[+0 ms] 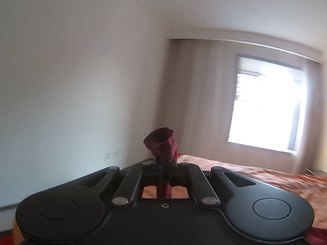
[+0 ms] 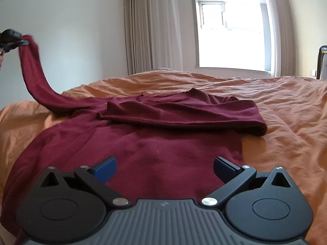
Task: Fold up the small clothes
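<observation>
Left gripper is clamping the maroon sweater's sleeve cuff, lifting it above the orange bedspread, while right gripper is hovering wide-jawed over the sweater's body.

Rumpled orange bedspread covering the bed, bright window on the far wall, pale beige curtains drawn to either side, plain white wall with a light switch plate, dark chair back at the right edge
</observation>
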Available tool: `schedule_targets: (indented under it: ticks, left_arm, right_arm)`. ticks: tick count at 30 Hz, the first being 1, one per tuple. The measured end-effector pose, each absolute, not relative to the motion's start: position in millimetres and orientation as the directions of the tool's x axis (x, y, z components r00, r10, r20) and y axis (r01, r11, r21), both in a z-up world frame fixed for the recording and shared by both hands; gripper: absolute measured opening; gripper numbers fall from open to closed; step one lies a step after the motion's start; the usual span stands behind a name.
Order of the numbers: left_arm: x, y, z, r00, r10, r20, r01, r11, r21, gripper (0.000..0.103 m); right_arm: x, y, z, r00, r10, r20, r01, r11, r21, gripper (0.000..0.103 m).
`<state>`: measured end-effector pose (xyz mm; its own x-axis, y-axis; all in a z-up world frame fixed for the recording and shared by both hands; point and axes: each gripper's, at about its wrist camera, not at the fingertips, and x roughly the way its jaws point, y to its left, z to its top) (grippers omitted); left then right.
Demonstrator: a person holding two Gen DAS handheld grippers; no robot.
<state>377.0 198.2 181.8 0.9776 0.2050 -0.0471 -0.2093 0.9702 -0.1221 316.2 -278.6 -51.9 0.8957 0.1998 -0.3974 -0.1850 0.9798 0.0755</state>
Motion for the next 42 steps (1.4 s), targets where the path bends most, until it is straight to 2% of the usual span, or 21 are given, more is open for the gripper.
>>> schedule_targets:
  ticks: [4,8,15,21,27,31,33,35,38,42]
  left_arm:
    - [387,133,188,0.996,0.085,-0.039,-0.087,0.995,-0.052,0.005]
    - [399,64,179,0.996,-0.012,-0.087,0.011,1.000,-0.006,0.006]
    - [427,-49,120,0.972,-0.143,-0.184,0.166,0.980,0.112,0.006]
    - [454,-104,60,0.920,-0.237,-0.313,0.259,0.965,0.031,0.006]
    - [458,-129,28,0.885,-0.273,-0.377,0.293,0.956,-0.003,0.008]
    - [451,-116,24,0.846,-0.321,-0.426,0.299,0.947,-0.118,0.022]
    - [451,-111,24,0.831,-0.337,-0.443,0.303,0.942,-0.148,0.035]
    - [450,-110,23,0.826,-0.338,-0.450,0.303,0.941,-0.150,0.059]
    - [443,-105,26,0.823,-0.362,-0.439,0.329,0.932,-0.152,0.075]
    - [430,-90,33,0.803,-0.392,-0.448,0.357,0.919,-0.164,0.088]
  right_arm:
    - [309,-291,-46,0.909,0.189,-0.370,-0.169,0.982,0.087,0.103]
    - [303,-307,-42,0.915,0.161,-0.369,-0.133,0.986,0.099,0.103]
    - [291,-335,-46,0.916,0.109,-0.386,-0.070,0.991,0.114,0.103]
    - [287,-353,-55,0.908,0.062,-0.415,-0.022,0.995,0.101,0.103]
    - [287,-362,-65,0.900,0.029,-0.435,0.020,0.994,0.109,0.103]
    - [288,-363,-68,0.895,0.027,-0.445,0.024,0.994,0.109,0.103]
    - [288,-362,-68,0.894,0.027,-0.446,0.023,0.994,0.106,0.103]
    - [288,-361,-67,0.894,0.029,-0.447,0.020,0.994,0.104,0.103]
    - [289,-360,-66,0.893,0.028,-0.449,0.021,0.994,0.105,0.103]
    - [292,-356,-63,0.891,0.039,-0.452,0.010,0.994,0.107,0.103]
